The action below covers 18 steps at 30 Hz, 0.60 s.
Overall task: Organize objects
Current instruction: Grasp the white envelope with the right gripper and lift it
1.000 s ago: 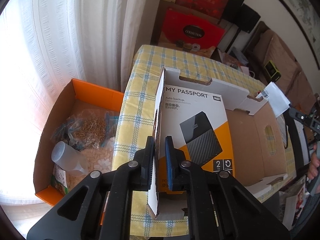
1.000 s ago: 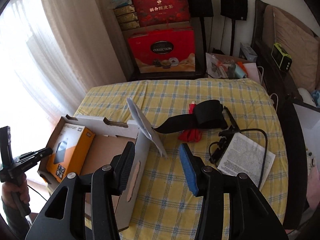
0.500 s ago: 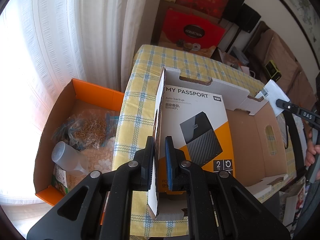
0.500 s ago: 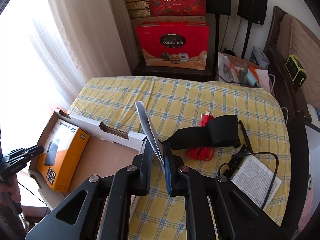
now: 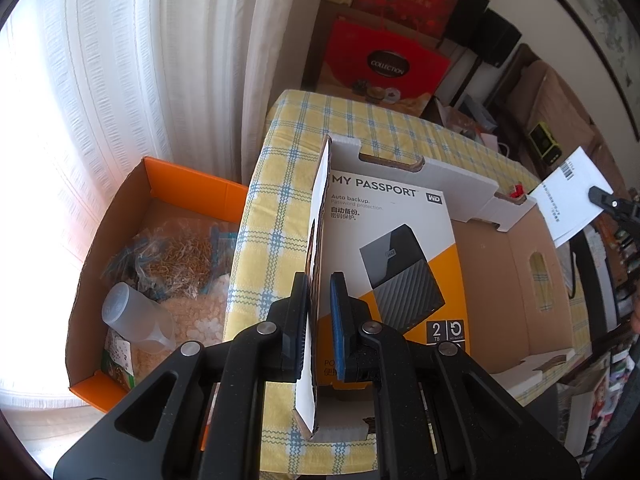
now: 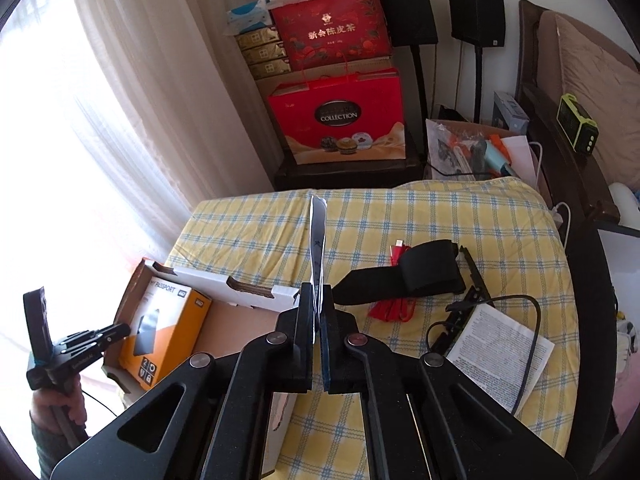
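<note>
Cardboard box (image 5: 516,264) wall sits pinched in my left tongs (image 5: 319,316), steady. Right of it, my right tongs (image 6: 317,316) squeeze the white paper (image 6: 317,248) above the table. I should lift slowly, then lay it flat inside.

Hard-drive package (image 5: 394,264) in cardboard box (image 5: 520,280) on table (image 6: 440,216); strap (image 6: 400,282), leaflet (image 6: 500,344) right of box.

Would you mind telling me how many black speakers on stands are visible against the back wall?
2: one speaker stands right of the red tea bag, the other speaker further right, near the headboard. Others may be hidden.
</note>
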Tool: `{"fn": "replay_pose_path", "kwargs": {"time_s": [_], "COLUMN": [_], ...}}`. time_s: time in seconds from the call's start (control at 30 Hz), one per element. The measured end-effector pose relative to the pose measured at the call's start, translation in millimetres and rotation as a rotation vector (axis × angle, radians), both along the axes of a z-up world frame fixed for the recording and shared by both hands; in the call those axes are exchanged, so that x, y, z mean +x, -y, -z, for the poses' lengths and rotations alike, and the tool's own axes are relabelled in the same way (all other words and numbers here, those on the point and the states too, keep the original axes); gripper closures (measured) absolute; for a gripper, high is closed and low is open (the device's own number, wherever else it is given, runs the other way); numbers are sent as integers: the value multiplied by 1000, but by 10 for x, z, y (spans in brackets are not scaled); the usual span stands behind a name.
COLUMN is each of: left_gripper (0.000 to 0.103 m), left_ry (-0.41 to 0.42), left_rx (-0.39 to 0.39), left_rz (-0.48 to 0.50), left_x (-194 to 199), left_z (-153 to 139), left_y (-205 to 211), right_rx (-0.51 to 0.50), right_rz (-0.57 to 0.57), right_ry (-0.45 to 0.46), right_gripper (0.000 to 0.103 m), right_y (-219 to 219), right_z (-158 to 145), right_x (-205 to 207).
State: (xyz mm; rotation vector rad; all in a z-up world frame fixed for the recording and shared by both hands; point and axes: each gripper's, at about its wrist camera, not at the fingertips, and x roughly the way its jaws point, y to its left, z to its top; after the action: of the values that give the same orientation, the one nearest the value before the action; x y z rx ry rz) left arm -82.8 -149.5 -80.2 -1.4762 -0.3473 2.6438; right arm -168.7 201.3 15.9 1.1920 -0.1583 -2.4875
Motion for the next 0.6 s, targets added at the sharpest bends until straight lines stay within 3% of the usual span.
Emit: {"fn": "replay_pose_path", "kwargs": {"time_s": [0.3, 0.6], "left_gripper": [93, 93], "left_ry": [2, 6], "left_rx": [-12, -20], "left_rz": [-2, -4], "left_x": [-11, -17], "left_z": [-7, -9], "left_y": [-11, -5], "right_rx": [-124, -181], "right_rz": [-50, -84], "right_ry": [-24, 93], "right_gripper": [102, 102], "right_y": [122, 589], "right_z": [-256, 232], "right_x": [314, 325]}}
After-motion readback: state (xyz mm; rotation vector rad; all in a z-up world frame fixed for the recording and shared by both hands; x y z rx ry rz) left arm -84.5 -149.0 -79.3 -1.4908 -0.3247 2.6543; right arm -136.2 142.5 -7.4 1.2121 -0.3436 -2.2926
